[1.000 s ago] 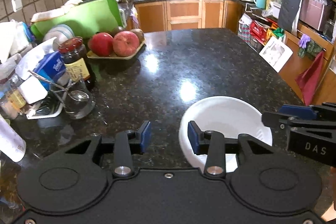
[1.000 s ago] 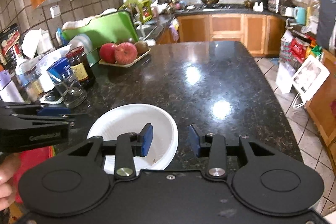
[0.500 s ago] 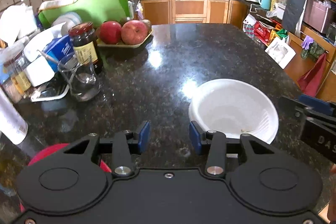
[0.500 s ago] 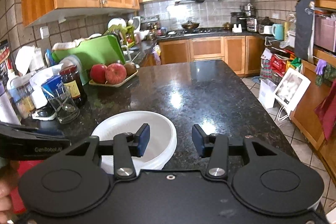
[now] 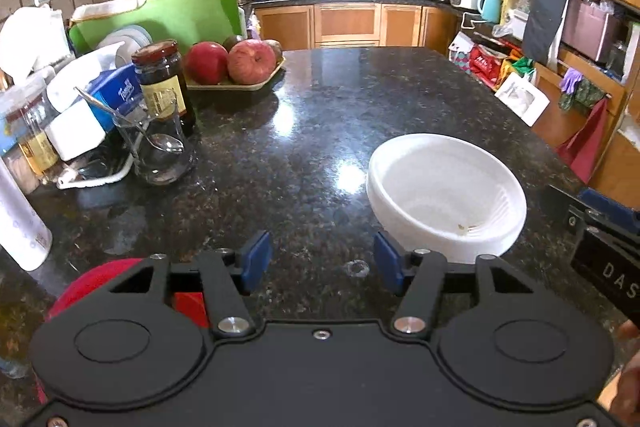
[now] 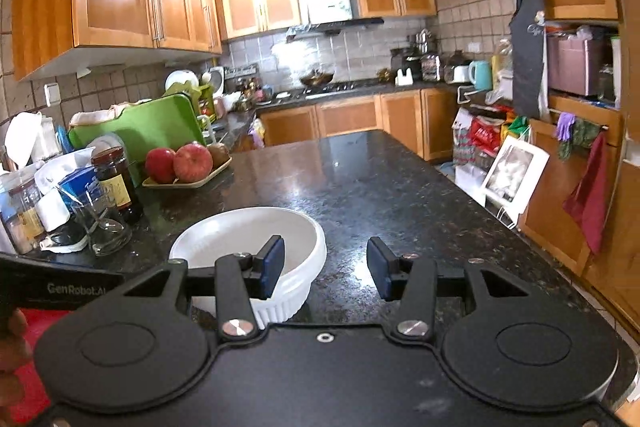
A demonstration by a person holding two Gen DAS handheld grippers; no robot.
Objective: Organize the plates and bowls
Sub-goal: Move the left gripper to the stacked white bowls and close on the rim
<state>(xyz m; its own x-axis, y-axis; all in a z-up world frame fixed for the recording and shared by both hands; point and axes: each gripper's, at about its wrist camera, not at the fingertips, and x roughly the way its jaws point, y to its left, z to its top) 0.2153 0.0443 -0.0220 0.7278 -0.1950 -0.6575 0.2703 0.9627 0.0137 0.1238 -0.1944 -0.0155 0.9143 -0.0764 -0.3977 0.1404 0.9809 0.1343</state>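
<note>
A white bowl (image 5: pixel 444 195) sits upright on the dark granite counter (image 5: pixel 312 115). My left gripper (image 5: pixel 322 259) hovers over bare counter just left of and nearer than the bowl; its jaws are opening with nothing between them. A red dish (image 5: pixel 92 283) shows partly under its left finger. In the right wrist view the white bowl (image 6: pixel 248 239) lies ahead on the left. My right gripper (image 6: pixel 326 267) is open, its left pad in front of the bowl's near rim without pressing it. The left gripper (image 6: pixel 60 287) appears at the left edge.
Along the counter's left side stand a dark jar (image 5: pixel 164 83), a glass with a spoon (image 5: pixel 160 151), a tray of apples (image 5: pixel 236 67) and a green cutting board (image 5: pixel 172 15). The counter's right edge (image 6: pixel 532 255) drops to the floor.
Both grippers have drawn back from the white bowl, which stays on the counter. The left jaws have widened. The red dish has come into view under the left gripper.
</note>
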